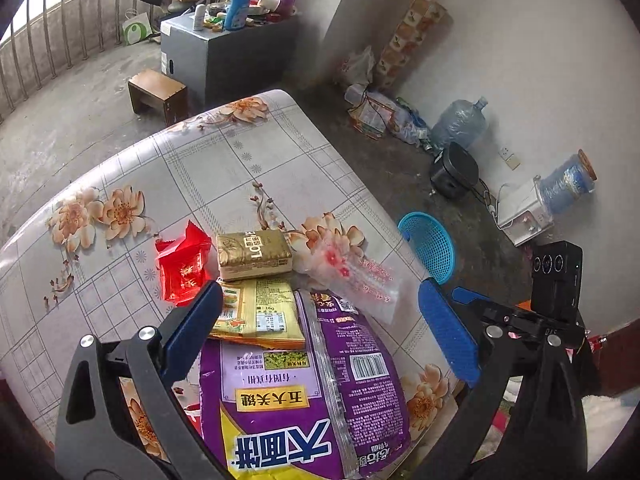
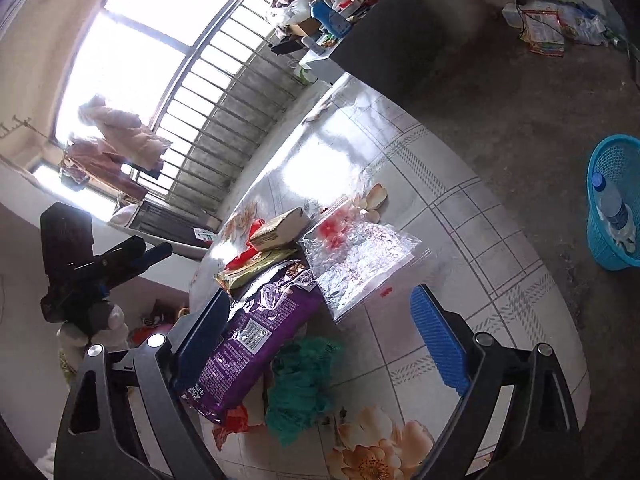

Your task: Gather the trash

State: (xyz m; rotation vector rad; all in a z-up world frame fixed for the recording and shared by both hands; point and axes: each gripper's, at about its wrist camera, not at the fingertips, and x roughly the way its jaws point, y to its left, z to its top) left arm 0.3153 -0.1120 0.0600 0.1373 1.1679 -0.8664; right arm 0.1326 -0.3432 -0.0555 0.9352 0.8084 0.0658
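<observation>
Blue pads: both grippers carry ribbed blue pads on black fingers.
Left gripper [image 1: 320, 328]: fingers spread wide, hovering over the near end of the trash pile; nothing held.
Left fingers [image 1: 192, 332]: the left one hangs over the yellow packet's edge and the purple bag's corner, contact unclear; the right one is out past the clear bag, over the tabletop edge.
Right gripper [image 2: 320, 336]: fingers wide apart, nothing gripped.
Right fingers [image 2: 438, 344]: the right one is above bare tabletop, apart from the trash; the left one runs along the purple bag's long side, and I cannot tell if it touches.
Purple bag [image 1: 296, 392]: large snack wrapper, lying flat nearest the left camera, overlapping the yellow packet's near end.
Yellow packet [image 1: 260, 312]: flat sachet between the purple bag and the gold pack.
Gold pack [image 1: 254, 254]: small block-shaped pack, lying just beyond the yellow packet.
Red wrapper [image 1: 184, 270]: crumpled, shiny, just left of the gold pack.
Clear bag [image 1: 352, 276]: printed with red flowers, right of the gold pack; crinkled and flat in the right view.
Green wad [image 2: 300, 388]: teal crumpled mass beside the purple bag, between the right fingers.
Tabletop [image 1: 240, 168]: floral, tiled-pattern cloth.
Basket [image 1: 430, 246]: blue mesh, on the floor beside the tabletop; a bottle [image 2: 610, 202] lies in it.
</observation>
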